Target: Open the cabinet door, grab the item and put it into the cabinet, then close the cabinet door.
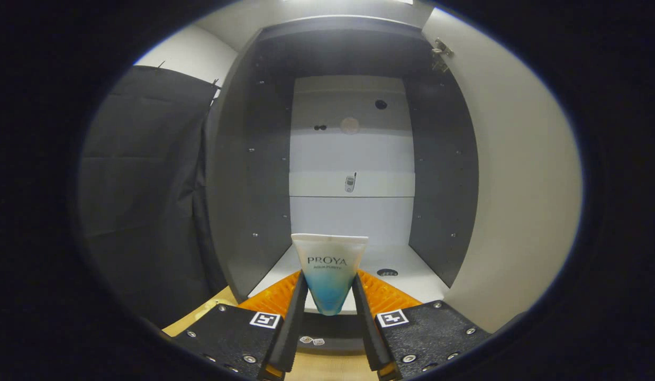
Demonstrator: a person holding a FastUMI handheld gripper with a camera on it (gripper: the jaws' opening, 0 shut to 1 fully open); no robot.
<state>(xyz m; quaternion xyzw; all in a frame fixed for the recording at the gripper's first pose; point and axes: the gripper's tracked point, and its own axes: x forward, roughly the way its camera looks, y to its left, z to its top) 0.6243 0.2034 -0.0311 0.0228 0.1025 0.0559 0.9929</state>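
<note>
One tube (pixel 330 272) – clamped in gripper (pixel 330 296) – one cabinet (pixel 354 159), door (pixel 518 185) open

Light falls from above and behind the tongs (pixel 330 296), bright on the open cabinet door (pixel 518 185) to their right and on the pale back panel (pixel 351 153) ahead. The cabinet's side walls (pixel 253 174) sit in deep shadow. Focus is sharp on the tube (pixel 330 270) between the tongs. Fisheye bending curves the cabinet's straight edges outward.
</note>
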